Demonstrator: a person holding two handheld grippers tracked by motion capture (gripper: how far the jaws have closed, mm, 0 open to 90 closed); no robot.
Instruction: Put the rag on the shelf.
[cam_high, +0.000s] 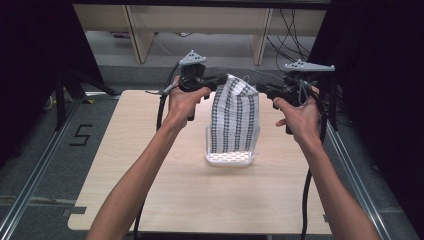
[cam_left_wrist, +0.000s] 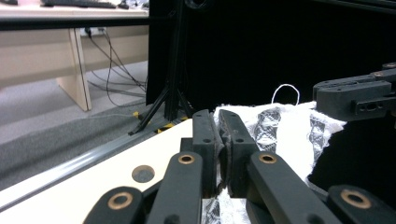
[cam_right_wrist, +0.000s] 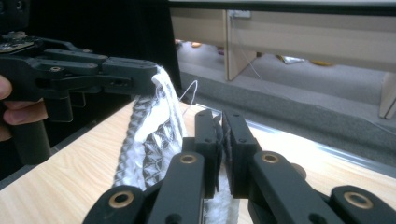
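The left gripper (cam_high: 223, 80) is clamping the top left corner of a white cloth (cam_high: 235, 120) with dark patterned stripes, its jaws pressed together on the fabric with hardly any gap between them. In the left gripper view, this gripper (cam_left_wrist: 219, 122) is pinching the cloth (cam_left_wrist: 289, 128) at its upper edge, and a thin loose thread is curling up from that edge.

The right gripper (cam_high: 261, 88) is gripping the opposite top corner in the same way, with jaws drawn tight on the fabric. In the right gripper view, its own gripper (cam_right_wrist: 218, 122) is biting the cloth (cam_right_wrist: 154, 140) between the 2 pads, while the other gripper is showing farther off, holding the far corner.

The 2 grippers are holding the cloth up in the air, so it is hanging down as a tall sheet above the middle of the surface (cam_high: 150, 175). The lower end of the cloth is reaching into a small white tray (cam_high: 230, 159) with a perforated bottom, which is sitting near the centre of the surface. The person's left hand (cam_high: 186, 102) and right hand (cam_high: 299, 117) are wrapping around the gripper handles.
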